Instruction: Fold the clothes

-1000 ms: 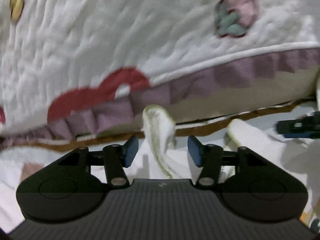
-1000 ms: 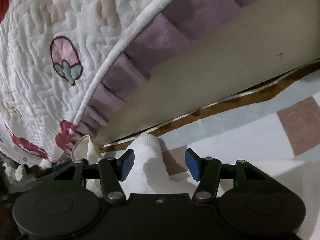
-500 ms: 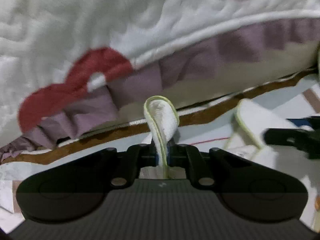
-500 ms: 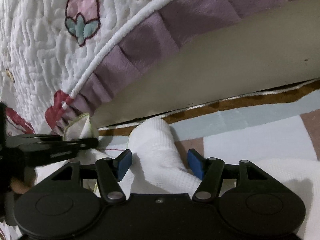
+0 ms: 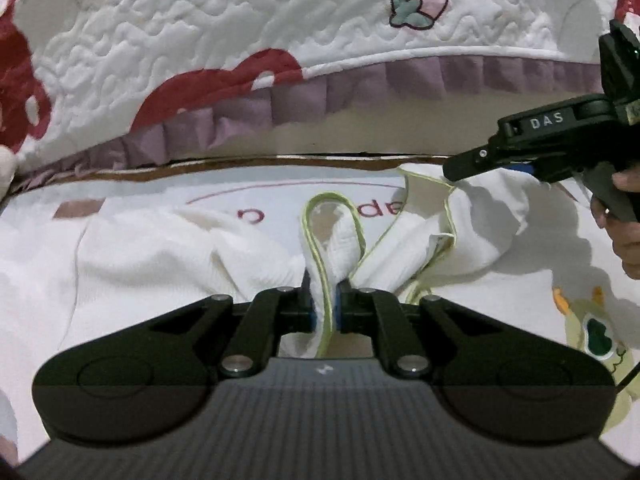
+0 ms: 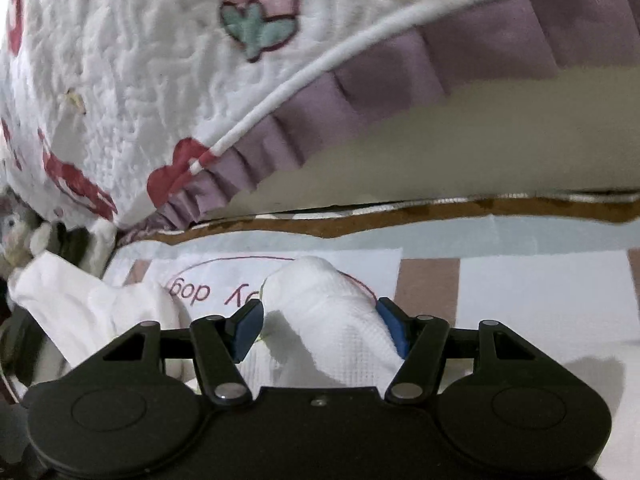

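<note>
A white garment (image 5: 160, 248) with pale green trim lies crumpled on a printed mat. My left gripper (image 5: 325, 312) is shut on an upright fold of its green-edged hem, which loops up above the fingers. In the left wrist view, my right gripper (image 5: 520, 152) comes in from the right, its tip over another part of the garment. In the right wrist view, my right gripper (image 6: 320, 326) is open. A rounded hump of the white garment (image 6: 316, 280) fills the gap between its blue pads (image 6: 248, 324).
A white quilted bedspread (image 5: 280, 20) with strawberry and red patches and a purple ruffle (image 5: 360, 80) hangs just behind the mat (image 5: 132, 192). A hand (image 5: 628, 240) holds the right gripper. A plush toy (image 6: 16, 232) lies at the far left.
My left gripper went from open to shut on the green-trimmed fold and has drawn back from the bedspread. The right gripper stayed open around the cloth hump.
</note>
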Demonstrator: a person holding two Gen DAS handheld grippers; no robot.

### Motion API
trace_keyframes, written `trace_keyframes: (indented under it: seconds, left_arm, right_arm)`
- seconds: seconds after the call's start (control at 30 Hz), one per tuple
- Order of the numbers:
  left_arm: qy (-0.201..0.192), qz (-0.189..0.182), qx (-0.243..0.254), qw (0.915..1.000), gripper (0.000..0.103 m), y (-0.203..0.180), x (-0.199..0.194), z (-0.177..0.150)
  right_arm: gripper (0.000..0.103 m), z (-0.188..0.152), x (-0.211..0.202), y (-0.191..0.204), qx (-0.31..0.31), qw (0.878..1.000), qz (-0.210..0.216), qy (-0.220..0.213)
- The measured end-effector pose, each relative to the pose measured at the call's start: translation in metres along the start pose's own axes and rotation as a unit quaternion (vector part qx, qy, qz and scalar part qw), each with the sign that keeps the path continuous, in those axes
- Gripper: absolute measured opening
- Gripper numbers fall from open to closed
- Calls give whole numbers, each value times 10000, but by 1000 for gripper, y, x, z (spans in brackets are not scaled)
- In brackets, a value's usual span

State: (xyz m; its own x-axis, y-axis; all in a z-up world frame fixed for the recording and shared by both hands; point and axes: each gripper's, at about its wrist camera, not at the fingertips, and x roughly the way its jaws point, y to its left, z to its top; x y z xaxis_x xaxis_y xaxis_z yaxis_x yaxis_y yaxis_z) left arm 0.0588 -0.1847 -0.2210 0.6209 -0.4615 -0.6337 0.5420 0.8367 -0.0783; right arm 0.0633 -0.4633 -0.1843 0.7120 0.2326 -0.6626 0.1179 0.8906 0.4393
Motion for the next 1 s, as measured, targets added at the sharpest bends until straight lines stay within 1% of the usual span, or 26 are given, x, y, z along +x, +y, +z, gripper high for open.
trace_keyframes:
  seconds: [0.13,0.2,0.23,0.27,0.3,0.33,0.37,0.4,0.43,0.47,0.53,0.6,0.63,0.67,0.7,0.73,0.8,0.83,0.87,0.9,0.93,0.97,1.0]
  left_arm:
    - [33,82,-246,9997,9,-4,5,-4]
    - [78,88,-178,9998,9,-5,8,-3]
    - [128,65,-130,9998,9,-5,10,-2]
    - [186,33,-78,9998,9,-5,14,-2]
    - [228,7,46,9997,9,-5,16,0]
    - [261,-15,212,9994,9,-6,19,4]
    - [294,-38,377,9989,9,-7,22,7]
    - [303,-72,457,9985,9,-7,25,15]
    - [300,-113,488,9983,8,-5,28,24]
    - [217,-128,455,9986,7,-2,31,35]
    - [-238,-20,248,9994,7,8,35,65]
    - [-876,299,32,9957,8,18,42,91]
    - [-1012,303,-36,9944,9,21,50,101]
    - [-1052,232,-99,9941,9,25,59,110]
    - [-963,206,-180,9950,9,27,72,116]
    - [-783,227,-239,9964,9,27,86,119]
    - [-480,246,-235,9983,9,25,110,121]
    - [-315,263,-206,9989,13,23,122,120]
    - [-150,279,-176,9993,14,21,134,120]
    - [-26,302,-165,9994,16,20,142,121]
    - [75,329,-164,9993,23,18,148,123]
    - [98,311,-204,9993,35,17,149,126]
    - [16,232,-319,9992,43,17,144,129]
  right_arm:
    - [71,-5,16,12,-230,9995,-225,3]
    - [71,-9,31,16,-254,9977,-553,298]
    - [71,-12,34,19,-358,9964,-686,347]
    - [70,-13,32,21,-512,9953,-785,248]
    - [52,-12,31,21,-567,9941,-885,271]
    - [21,-11,29,19,-569,9939,-914,251]
    - [18,-10,26,16,-569,9938,-933,198]
    - [14,-8,19,14,-564,9942,-918,31]
    - [13,-5,12,11,-560,9942,-903,-136]
    - [13,-3,6,9,-556,9940,-893,-286]
    - [13,-1,3,8,-560,9932,-908,-466]
    - [13,1,1,8,-563,9920,-924,-646]
    - [13,2,0,7,-565,9913,-932,-736]
    - [13,3,-2,7,-566,9905,-939,-826]
    - [13,4,-3,7,-568,9897,-947,-916]
    - [13,5,-4,7,-569,9887,-954,-1006]
    - [13,6,-7,5,-531,9872,-948,-1169]
    - [15,7,-7,0,-347,9886,-859,-1190]
    - [18,8,-8,-5,-163,9895,-771,-1210]
    - [28,9,-8,-10,20,9901,-682,-1229]
    - [30,10,-8,-15,204,9902,-592,-1248]
    - [32,11,-9,-20,388,9899,-503,-1267]
    - [38,12,-10,-25,608,9889,-380,-1302]
